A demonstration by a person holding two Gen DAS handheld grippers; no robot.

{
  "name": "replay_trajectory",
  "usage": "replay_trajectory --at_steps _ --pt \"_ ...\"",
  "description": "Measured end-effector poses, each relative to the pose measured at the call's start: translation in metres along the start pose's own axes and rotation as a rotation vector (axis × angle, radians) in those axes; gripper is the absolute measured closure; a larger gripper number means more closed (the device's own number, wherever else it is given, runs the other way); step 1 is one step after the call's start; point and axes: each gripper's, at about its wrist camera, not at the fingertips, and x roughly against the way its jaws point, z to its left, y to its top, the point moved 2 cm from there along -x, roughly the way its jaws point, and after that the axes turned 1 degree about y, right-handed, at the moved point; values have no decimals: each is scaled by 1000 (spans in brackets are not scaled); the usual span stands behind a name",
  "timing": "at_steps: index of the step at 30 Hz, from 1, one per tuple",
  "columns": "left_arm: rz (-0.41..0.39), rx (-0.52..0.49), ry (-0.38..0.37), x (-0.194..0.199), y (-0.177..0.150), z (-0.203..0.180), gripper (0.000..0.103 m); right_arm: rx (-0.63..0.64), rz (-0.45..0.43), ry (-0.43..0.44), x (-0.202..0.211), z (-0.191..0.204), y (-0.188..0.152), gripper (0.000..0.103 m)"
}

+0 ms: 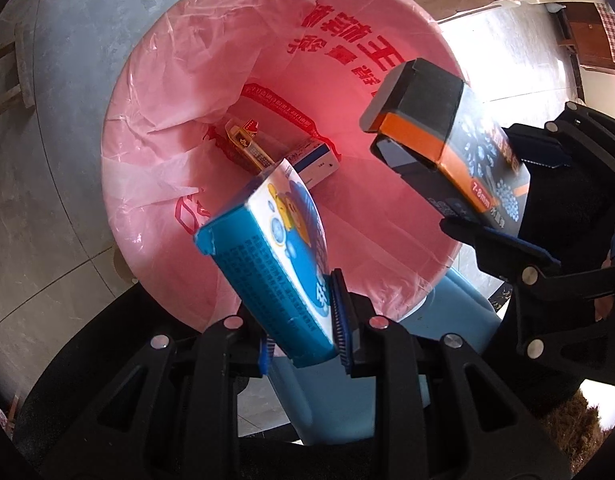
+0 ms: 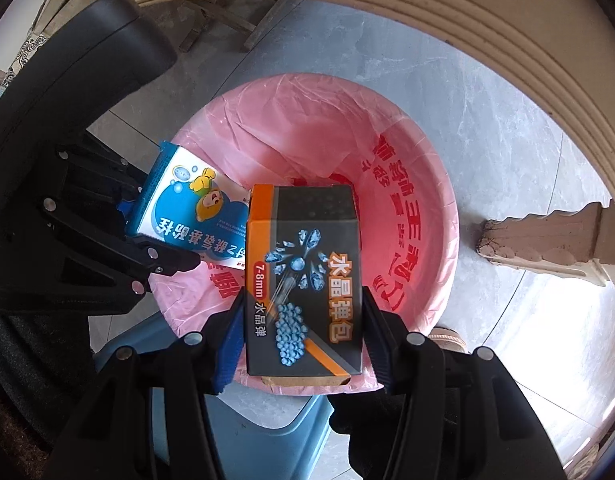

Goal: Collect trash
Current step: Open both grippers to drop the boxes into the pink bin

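The dark grey and orange box (image 2: 303, 280) bears large orange characters "水晶弹包" down its front face, and an orange band along its left side carries "7-8mm" followed by "水晶弹"; the same "7-8mm" mark shows on this box in the left wrist view (image 1: 451, 140). The blue and white box (image 2: 187, 212) carries white characters seen upside down and partly covered, not reliably legible; its blue side panel (image 1: 267, 264) holds rows of fine print too small to read. The pink bin liner (image 2: 411, 240) is printed with large red characters, inverted and creased, of which only "王" can be made out.
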Motion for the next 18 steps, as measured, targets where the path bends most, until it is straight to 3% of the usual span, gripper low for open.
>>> replay_trajectory --at_steps 7,16,18 --pt "36 14 -3 -12 5 5 78 0 32 3 -18 -6 3 51" --pt "12 -6 0 -5 6 -1 78 13 52 -9 -32 -4 3 50" --pt "12 -12 28 -3 5 -3 68 5 54 -8 -32 -5 3 43"
